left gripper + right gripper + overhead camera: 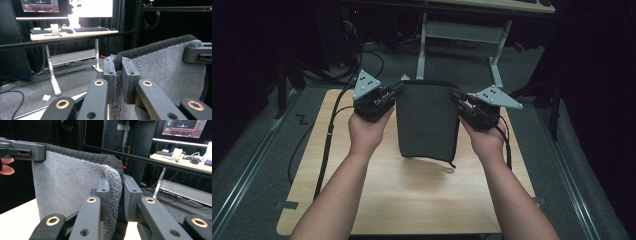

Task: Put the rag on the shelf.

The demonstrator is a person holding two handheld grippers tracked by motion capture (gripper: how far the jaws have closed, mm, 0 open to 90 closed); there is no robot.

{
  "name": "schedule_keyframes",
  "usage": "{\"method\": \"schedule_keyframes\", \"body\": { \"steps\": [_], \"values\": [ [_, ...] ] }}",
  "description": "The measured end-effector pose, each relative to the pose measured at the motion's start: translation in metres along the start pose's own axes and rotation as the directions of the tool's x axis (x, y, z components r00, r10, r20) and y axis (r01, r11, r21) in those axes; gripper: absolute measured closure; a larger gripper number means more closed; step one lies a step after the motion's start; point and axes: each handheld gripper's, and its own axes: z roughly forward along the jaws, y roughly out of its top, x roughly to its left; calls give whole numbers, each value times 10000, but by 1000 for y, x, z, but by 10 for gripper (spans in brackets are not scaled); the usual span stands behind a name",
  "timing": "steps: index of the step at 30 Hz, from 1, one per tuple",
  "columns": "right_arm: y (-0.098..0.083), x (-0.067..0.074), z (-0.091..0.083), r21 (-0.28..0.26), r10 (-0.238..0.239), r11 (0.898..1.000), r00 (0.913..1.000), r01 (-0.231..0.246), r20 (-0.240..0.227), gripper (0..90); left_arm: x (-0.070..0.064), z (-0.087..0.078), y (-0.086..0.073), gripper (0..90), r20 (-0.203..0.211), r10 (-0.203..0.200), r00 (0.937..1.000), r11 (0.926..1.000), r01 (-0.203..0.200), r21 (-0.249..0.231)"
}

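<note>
Above the wooden table (412, 195), 2 clamped grippers, left gripper (393, 93) and right gripper (460, 97), hold a grey towel (427, 120) hanging, hiding its far side; dim room behind.

A dark grey terry towel (427, 120) hangs upright in the centre of the high view, above the far half of the light wooden table (412, 195). Its top edge is stretched flat between its two upper corners, and a dark sewn border runs round it. Its lower edge curves slightly, with a loose thread at the lower right corner.
</note>
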Motion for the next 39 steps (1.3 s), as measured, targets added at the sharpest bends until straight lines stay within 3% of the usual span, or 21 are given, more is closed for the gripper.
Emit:
{"method": "schedule_keyframes", "body": {
  "steps": [6,10,13,16,19,25,26,29,30,31,33,39],
  "values": [
    [1,-13,20,50,55,10000,10000,-55,-55,781,14,21,3,832,-144,-2,9999,10000,2,10],
    [-1,-28,42,271,92,9996,9999,-90,-81,782,31,46,2,831,-330,64,9994,9988,-48,484],
    [-3,-34,53,448,45,9990,10000,-42,-65,781,36,55,-2,831,-469,182,9987,9975,-150,691],
    [-11,-44,75,738,47,9973,9998,-32,-203,781,45,65,-11,829,-613,153,9980,9943,-87,1062],
    [-19,-49,89,1061,-70,9943,9996,98,-263,780,56,78,-25,826,-815,168,9965,9857,-29,1684],
    [-36,-58,105,1721,15,9851,9993,48,-365,777,60,90,-41,824,-837,164,9964,9746,27,2241],
    [-39,-60,106,1776,70,9841,9990,10,-447,776,62,94,-49,823,-801,-48,9968,9694,243,2444],
    [-48,-63,109,2087,-9,9779,9987,113,-500,775,64,99,-62,825,-673,-225,9975,9584,406,2827],
    [-51,-64,109,2190,-100,9755,9986,212,-523,776,64,99,-62,825,-673,-225,9975,9584,406,2827],
    [-54,-65,110,2314,-99,9726,9985,221,-536,775,65,101,-68,825,-553,-429,9975,9529,575,2978],
    [-59,-67,111,2464,13,9691,9982,135,-598,773,68,102,-74,825,-431,-789,9960,9479,883,3060],
    [-71,-69,115,2774,164,9608,9971,47,-738,773,75,104,-88,825,-274,-1326,9908,9310,1340,3394]
  ]
}}
